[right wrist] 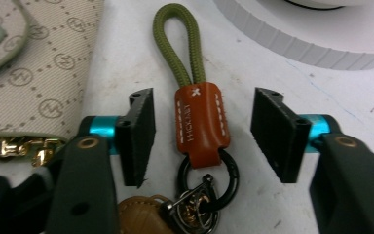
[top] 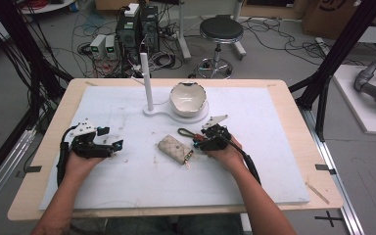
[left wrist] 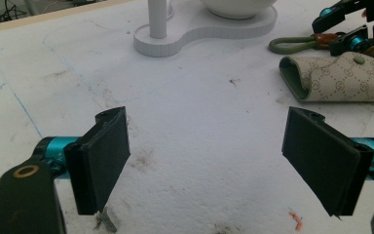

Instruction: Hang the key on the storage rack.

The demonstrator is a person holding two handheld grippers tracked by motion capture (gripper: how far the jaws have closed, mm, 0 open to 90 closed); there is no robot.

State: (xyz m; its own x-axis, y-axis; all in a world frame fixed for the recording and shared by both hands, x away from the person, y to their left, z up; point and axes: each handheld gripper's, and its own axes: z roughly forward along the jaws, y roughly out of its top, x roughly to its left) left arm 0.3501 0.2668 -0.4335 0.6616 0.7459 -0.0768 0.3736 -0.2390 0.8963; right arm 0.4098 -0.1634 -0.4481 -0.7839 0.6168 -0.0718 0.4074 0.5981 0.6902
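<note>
1. left gripper (top: pixel 119 143) held low over the white foam mat (top: pixel 127 181), jaws spread wide, nothing between them.
2. right gripper (right wrist: pixel 202 131) half closed, jaws flanking but not touching the orange leather tab (right wrist: pixel 200 122) of the olive-green cord key strap (right wrist: pixel 177 46), flat on the mat.
3. beige monogrammed key pouch (top: pixel 175 148) lying just beside the strap, between both grippers.
4. farther back, white ceramic bowl (top: pixel 188 98) seated on a white stand with an upright post (top: pixel 147 78).

Each hand-held gripper (top: pixel 108 145) is black with teal joints, flat black pads and grey plate.
</note>
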